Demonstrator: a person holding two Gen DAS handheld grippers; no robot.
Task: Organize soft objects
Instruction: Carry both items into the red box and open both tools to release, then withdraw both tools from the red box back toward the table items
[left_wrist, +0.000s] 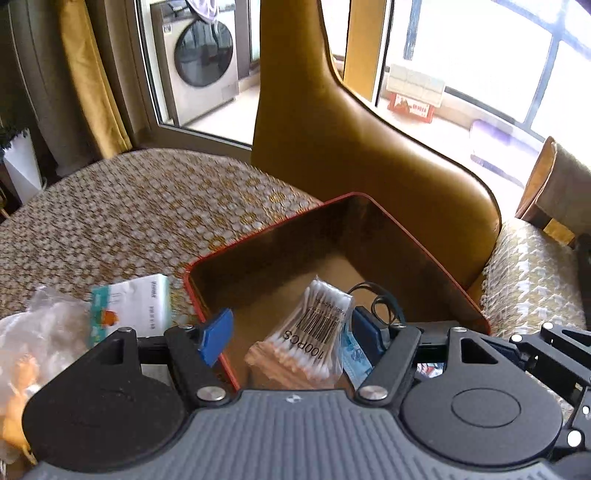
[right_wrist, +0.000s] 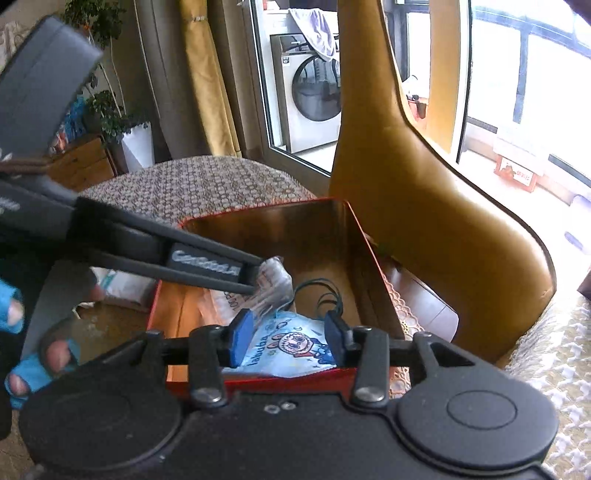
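Note:
A red-rimmed box (left_wrist: 424, 240) with a brown inside stands on the patterned seat. In it lie a clear pack of cotton swabs (left_wrist: 306, 339), a light-blue printed face mask (right_wrist: 288, 347) and a black cord (right_wrist: 321, 293). My left gripper (left_wrist: 291, 336) is open, its blue pads either side of the swab pack above the box. Its black arm (right_wrist: 147, 254) reaches into the box in the right wrist view. My right gripper (right_wrist: 288, 332) is open over the mask at the box's near edge.
A tissue pack (left_wrist: 136, 306) and a clear bag (left_wrist: 44, 339) lie left of the box. A mustard chair back (left_wrist: 332, 122) rises behind it. A cushion (left_wrist: 554, 181) sits at the right. Glass doors and a washing machine (left_wrist: 203, 62) stand beyond.

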